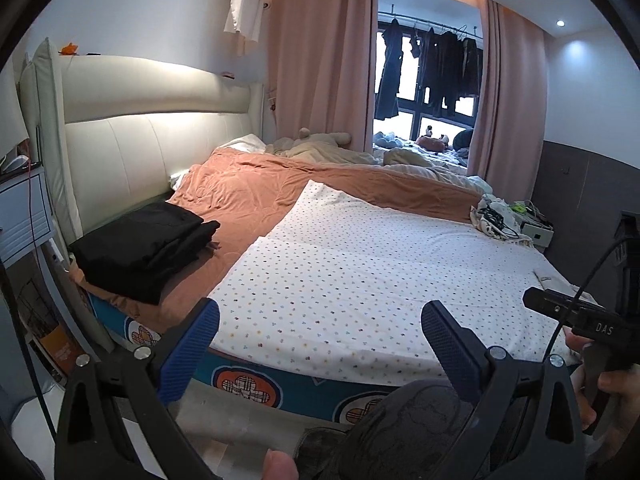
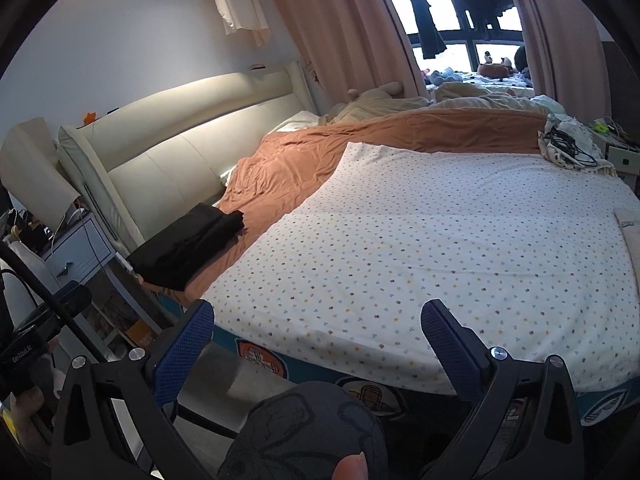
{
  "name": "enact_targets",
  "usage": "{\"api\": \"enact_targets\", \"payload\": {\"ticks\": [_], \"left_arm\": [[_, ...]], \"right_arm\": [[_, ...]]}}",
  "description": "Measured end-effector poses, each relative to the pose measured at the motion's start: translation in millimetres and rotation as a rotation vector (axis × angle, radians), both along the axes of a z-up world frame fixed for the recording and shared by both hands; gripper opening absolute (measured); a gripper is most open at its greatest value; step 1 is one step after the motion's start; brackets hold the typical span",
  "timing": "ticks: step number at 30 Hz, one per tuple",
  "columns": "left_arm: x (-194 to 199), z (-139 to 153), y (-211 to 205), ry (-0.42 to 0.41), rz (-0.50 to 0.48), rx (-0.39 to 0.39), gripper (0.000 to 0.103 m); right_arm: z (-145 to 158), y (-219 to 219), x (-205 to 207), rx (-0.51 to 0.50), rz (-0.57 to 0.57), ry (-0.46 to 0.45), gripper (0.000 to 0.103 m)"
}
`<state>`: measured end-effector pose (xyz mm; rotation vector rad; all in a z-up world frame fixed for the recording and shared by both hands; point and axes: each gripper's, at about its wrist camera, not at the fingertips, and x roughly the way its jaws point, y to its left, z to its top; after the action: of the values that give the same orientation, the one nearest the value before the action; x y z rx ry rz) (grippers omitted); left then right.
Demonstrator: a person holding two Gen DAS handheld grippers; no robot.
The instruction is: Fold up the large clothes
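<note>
Left tool (image 1: 320,332) and right tool (image 2: 318,330) gape empty above bed (image 1: 248,380) | folded black garment (image 1: 144,248) set aside | step: between garments | next: fetch another

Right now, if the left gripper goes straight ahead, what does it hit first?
Probably the dotted sheet on the bed: the open left gripper points across it with nothing between. Depth is unclear.

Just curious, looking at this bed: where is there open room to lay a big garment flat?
The dotted white sheet is bare across its middle, bordered by the orange blanket and the bed's near edge. It is crowded at the far right corner, with a cable pile, and by the folded black clothes.
</note>
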<state>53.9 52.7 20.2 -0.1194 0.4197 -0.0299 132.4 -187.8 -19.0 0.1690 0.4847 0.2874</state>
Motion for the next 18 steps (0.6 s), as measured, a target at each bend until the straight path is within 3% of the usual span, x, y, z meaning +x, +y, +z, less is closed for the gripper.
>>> {"api": "enact_targets", "payload": {"ticks": [11, 18], "left_arm": [[-50.2, -1.3, -31.4, -0.072, 0.004, 0.008, 0.103], [-74.2, -13.9, -34.9, -0.094, -0.025, 0.011, 0.103]], "right_arm": [[-4.5, -4.4, -59.6, -0.108, -0.049, -0.061, 0.103], [-18.6, -12.5, -92.9, -0.091, -0.068, -0.080, 0.103]]}}
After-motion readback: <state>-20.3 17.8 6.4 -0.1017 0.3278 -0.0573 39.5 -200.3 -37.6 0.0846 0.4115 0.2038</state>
